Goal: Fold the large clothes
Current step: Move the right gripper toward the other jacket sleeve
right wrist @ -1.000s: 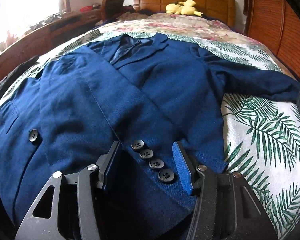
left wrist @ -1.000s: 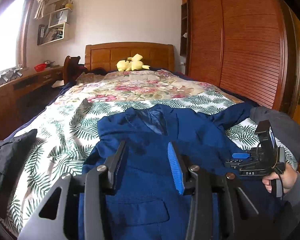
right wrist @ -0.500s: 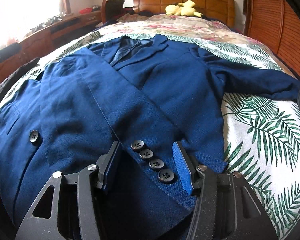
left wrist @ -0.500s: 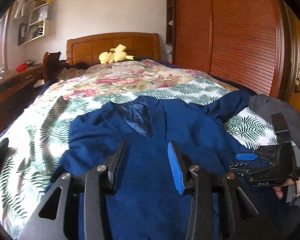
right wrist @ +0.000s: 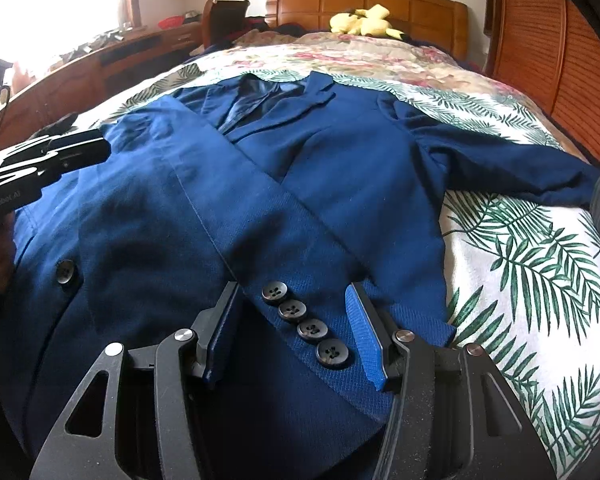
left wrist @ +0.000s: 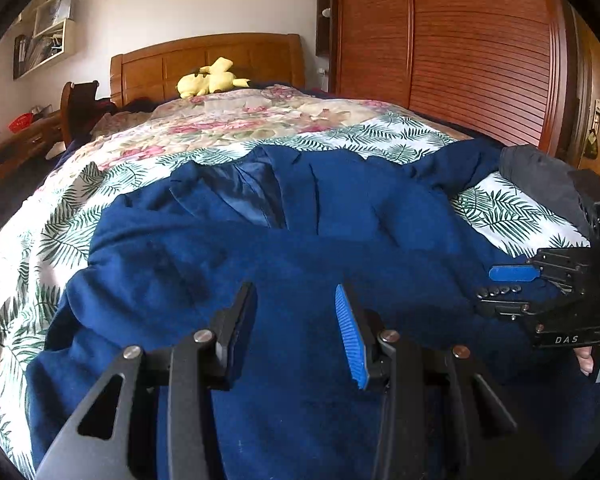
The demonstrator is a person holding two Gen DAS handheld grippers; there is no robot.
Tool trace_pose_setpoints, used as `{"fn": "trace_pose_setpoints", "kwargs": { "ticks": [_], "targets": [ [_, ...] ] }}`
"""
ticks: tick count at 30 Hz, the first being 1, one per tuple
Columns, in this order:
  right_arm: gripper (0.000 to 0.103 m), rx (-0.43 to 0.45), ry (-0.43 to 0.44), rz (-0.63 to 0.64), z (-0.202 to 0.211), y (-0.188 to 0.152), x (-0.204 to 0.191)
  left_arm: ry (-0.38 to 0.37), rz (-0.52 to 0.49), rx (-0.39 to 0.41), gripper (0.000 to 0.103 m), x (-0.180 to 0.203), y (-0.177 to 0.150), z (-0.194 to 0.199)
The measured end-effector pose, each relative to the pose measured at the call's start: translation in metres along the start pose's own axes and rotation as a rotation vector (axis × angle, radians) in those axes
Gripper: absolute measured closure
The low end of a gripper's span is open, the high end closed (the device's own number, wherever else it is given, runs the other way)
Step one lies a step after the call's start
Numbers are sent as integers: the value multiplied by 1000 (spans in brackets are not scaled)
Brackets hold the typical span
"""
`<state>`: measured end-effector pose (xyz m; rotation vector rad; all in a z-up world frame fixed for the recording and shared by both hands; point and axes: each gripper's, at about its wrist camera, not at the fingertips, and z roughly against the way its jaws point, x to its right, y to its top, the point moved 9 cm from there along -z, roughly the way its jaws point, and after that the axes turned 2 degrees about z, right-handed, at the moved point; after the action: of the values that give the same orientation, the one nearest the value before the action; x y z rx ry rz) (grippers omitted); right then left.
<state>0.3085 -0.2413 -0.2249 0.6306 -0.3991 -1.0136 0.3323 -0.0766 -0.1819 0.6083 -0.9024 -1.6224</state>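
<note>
lying spread on the bed [right wrist: 520, 280], a blue jacket [right wrist: 340, 184].

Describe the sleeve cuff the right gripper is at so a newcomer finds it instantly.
On the bed, a blue jacket lies spread. One sleeve is folded across its front; the cuff sits between the right gripper fingers. Only it has four dark buttons in a row.
</note>
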Motion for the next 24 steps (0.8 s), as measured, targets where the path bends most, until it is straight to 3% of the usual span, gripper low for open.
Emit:
{"fn": "trace_pose_setpoints", "kwargs": {
  "ticks": [10,17,22,24],
  "targets": [
    [48,8,-4,1,2,2,0,-16,4,-20,64,0,-3,-4],
    [48,76,-45,10,36,29,14,-28,16,-33,63,-2,-4,-7],
    [31,108,-125,-20,50,59,58,-32,13,-29,64,-1,-4,-5],
    [29,100,-150,-49,47,65,80,-33,13,-28,63,-1,-4,-4]
  ]
}}
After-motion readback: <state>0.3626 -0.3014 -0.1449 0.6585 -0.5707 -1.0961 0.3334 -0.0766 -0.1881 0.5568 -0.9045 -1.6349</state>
